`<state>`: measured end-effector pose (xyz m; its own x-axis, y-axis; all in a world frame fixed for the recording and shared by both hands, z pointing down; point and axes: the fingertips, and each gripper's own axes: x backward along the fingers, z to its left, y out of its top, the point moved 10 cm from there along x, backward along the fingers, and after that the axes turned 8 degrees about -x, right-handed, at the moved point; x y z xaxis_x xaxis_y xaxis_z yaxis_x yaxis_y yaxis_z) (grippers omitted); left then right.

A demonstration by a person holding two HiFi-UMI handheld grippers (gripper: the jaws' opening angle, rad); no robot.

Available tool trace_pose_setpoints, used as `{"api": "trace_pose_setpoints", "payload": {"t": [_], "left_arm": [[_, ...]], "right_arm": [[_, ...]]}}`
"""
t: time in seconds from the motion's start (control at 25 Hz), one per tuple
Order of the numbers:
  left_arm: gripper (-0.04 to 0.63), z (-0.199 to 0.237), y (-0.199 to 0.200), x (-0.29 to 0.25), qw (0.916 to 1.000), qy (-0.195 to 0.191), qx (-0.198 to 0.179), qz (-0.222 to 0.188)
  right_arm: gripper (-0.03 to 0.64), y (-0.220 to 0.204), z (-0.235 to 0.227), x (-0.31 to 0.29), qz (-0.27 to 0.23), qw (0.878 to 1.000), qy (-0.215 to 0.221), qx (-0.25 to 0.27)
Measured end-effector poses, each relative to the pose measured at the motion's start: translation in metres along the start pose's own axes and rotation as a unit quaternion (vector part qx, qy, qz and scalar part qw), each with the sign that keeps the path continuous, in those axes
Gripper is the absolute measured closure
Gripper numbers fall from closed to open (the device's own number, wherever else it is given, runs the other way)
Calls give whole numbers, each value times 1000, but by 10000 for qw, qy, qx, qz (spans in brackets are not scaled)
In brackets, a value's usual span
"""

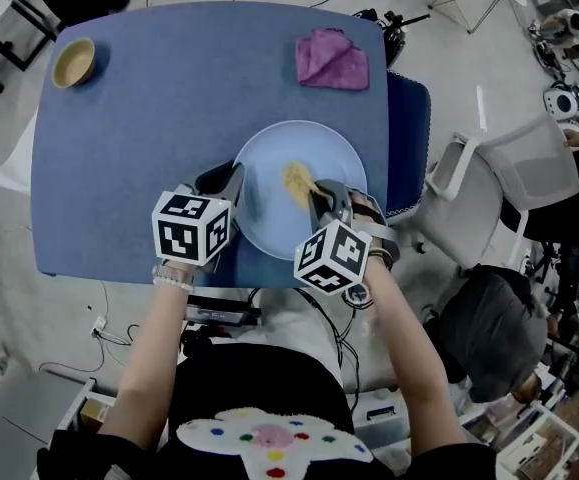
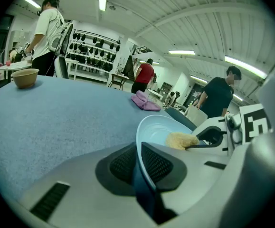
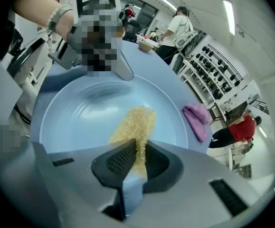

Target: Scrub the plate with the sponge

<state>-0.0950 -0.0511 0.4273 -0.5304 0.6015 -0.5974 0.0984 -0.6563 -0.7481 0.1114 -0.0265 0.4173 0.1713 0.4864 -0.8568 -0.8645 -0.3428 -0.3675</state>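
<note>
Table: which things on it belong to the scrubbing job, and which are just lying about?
In use: plate, held at its rim by the left gripper; sponge, held by the right gripper.
Lying about: bowl; purple cloth.

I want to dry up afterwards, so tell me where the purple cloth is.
In the head view the purple cloth lies near the blue table's far right corner, beyond the plate and apart from it.
</note>
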Motion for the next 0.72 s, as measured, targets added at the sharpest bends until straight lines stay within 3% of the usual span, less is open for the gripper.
{"api": "trace_pose_setpoints", "payload": {"t": [0.36, 0.72], "left_arm": [[552, -1, 0, 2, 10000, 7, -10, 3], [552, -1, 0, 2, 10000, 6, -14, 2]], "right_arm": [[574, -8, -37, -14, 221, 9987, -427, -141], [574, -13, -47, -17, 421, 9963, -740, 85]]}}
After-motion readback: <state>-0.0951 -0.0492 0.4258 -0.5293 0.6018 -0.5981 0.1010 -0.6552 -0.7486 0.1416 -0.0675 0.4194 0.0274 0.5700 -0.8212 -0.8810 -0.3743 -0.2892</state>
